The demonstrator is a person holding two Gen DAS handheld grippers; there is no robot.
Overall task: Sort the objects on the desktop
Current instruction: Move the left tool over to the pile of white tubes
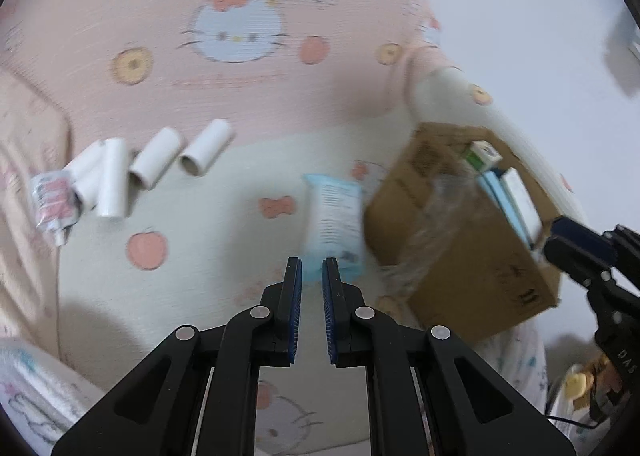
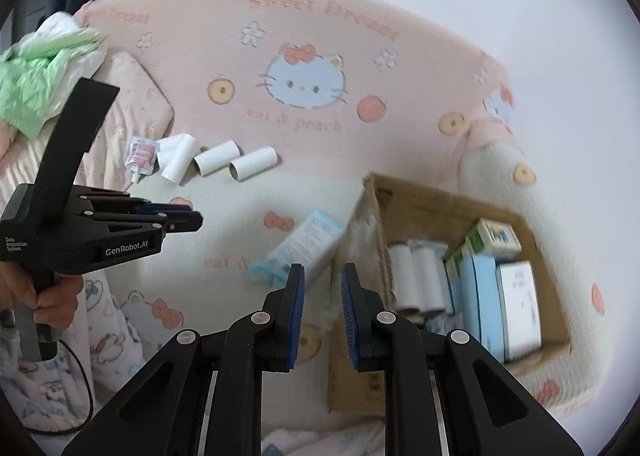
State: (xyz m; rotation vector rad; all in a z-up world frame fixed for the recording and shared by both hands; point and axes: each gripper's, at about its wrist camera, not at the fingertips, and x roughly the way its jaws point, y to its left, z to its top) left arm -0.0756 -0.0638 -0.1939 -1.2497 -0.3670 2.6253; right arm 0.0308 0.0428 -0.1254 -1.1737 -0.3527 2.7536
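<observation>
Jaws: both pairs together, empty | right wrist view alone: rolls inside cardboard box

In the right wrist view we see a cardboard box at the lower right, on the printed blanket. In it, two paper tubes stand left of a row of small cartons. A flat packet lies just left of the box. Further up and left, more tubes lie in a row, with a small pouch at their left end. A crumpled bag sits at the upper left.
</observation>
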